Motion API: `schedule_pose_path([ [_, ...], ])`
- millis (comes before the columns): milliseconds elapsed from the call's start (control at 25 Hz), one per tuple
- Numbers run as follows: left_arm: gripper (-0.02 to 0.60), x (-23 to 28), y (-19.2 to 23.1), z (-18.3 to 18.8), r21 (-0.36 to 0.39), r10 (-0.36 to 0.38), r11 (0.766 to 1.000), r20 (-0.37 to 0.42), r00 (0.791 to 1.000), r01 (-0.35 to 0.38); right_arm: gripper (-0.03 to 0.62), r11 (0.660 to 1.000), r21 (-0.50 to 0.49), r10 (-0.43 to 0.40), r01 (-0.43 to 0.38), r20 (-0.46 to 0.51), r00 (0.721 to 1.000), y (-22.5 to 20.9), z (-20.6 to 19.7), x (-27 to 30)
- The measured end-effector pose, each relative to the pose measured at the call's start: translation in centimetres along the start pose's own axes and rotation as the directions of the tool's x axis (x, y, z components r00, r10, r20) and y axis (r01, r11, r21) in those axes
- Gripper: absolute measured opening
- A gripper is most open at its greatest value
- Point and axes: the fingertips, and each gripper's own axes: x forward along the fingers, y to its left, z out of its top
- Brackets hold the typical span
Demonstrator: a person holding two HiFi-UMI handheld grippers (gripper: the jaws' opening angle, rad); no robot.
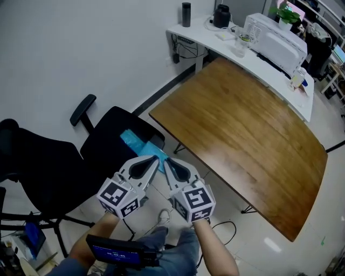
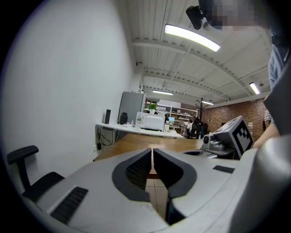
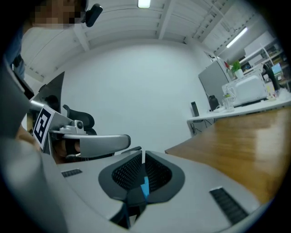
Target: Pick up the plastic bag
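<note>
Both left gripper (image 1: 156,158) and right gripper (image 1: 165,160), jaws a sliver apart, empty, hover above the plastic bag (image 1: 138,143) on the chair (image 1: 107,136) near the desk (image 1: 242,124); only the right gripper view glimpses its blue.

- The plastic bag (image 1: 141,144) is seen in turquoise blue.
- The chair (image 1: 54,161) under it is black all over.
- The left tool (image 1: 155,159) and the right tool (image 1: 167,161) are finished in pale grey, with black ribbed pads (image 2: 136,169).
- Each cube (image 1: 119,198) is patterned with black-and-white square markers.
- The wooden desk (image 1: 242,129) is coloured a warm brown, streaked with darker grain.
- The second desk (image 1: 205,32) and the appliance (image 1: 275,35) on it are white; the flask (image 1: 186,14) is black.
- The plant (image 1: 285,13) is green.
- The floor (image 1: 269,237) is laid in glossy pale grey tiles, and the wall (image 1: 81,48) is painted white.
- A red-brown brick pattern is shown on the far wall (image 2: 241,111) in the left gripper view.
- The trousers (image 1: 178,253) are blue.
</note>
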Motion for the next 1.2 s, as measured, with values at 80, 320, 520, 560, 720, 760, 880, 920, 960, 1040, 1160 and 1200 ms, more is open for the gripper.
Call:
schedule_pose_path([
  [80,0.023,0.7,0.7,-1.4,-0.011,-0.004,1.0,-0.01,1.0,0.004,0.032,1.0,0.025,-0.018,0.018,-0.012,1.0,-1.0,-2.0,0.7],
  [320,0.023,3.5,1.0,-7.1,-0.04,-0.009,0.999,-0.067,0.998,0.006,0.032,0.994,0.084,-0.067,0.07,-0.031,0.997,-3.6,-6.9,2.1],
  [520,0.023,4.3,1.3,-12.4,-0.095,-0.015,0.995,-0.157,0.988,0.0,0.032,0.986,0.133,-0.086,0.096,-0.074,0.994,-4.6,-11.4,2.8],
  [560,0.023,4.4,1.4,-13.1,-0.099,-0.015,0.995,-0.167,0.986,-0.002,0.032,0.985,0.138,-0.088,0.099,-0.08,0.993,-4.8,-12.1,2.9],
  [720,0.023,4.9,1.4,-14.9,-0.11,-0.014,0.994,-0.174,0.985,-0.005,0.033,0.98,0.16,-0.101,0.116,-0.098,0.99,-5.8,-14.3,2.9],
  [760,0.023,5.1,1.4,-15.3,-0.111,-0.014,0.994,-0.181,0.983,-0.006,0.034,0.978,0.168,-0.106,0.122,-0.1,0.989,-6.0,-14.7,2.9],
  [880,0.023,5.3,1.7,-16.2,-0.111,-0.013,0.994,-0.206,0.978,-0.011,0.034,0.971,0.19,-0.125,0.145,-0.11,0.986,-6.4,-15.9,3.0],
  [920,0.023,5.3,1.9,-16.4,-0.112,-0.011,0.994,-0.209,0.978,-0.013,0.034,0.967,0.201,-0.133,0.155,-0.117,0.984,-6.5,-16.4,3.0],
  [960,0.023,5.3,1.9,-16.5,-0.115,-0.01,0.993,-0.211,0.977,-0.015,0.077,0.962,0.22,-0.14,0.165,-0.126,0.982,-6.7,-16.9,2.9],
  [1040,0.023,5.3,1.9,-16.7,-0.118,-0.012,0.993,-0.21,0.978,-0.013,0.151,0.943,0.275,-0.151,0.186,-0.142,0.978,-7.3,-18.1,2.8],
  [1160,0.023,5.3,2.0,-17.2,-0.11,-0.018,0.994,-0.219,0.976,-0.006,0.191,0.893,0.398,-0.161,0.21,-0.154,0.975,-8.3,-19.7,2.7],
  [1200,0.023,5.2,2.1,-17.3,-0.109,-0.017,0.994,-0.222,0.975,-0.007,0.207,0.867,0.45,-0.16,0.214,-0.155,0.975,-8.6,-20.3,2.8],
])
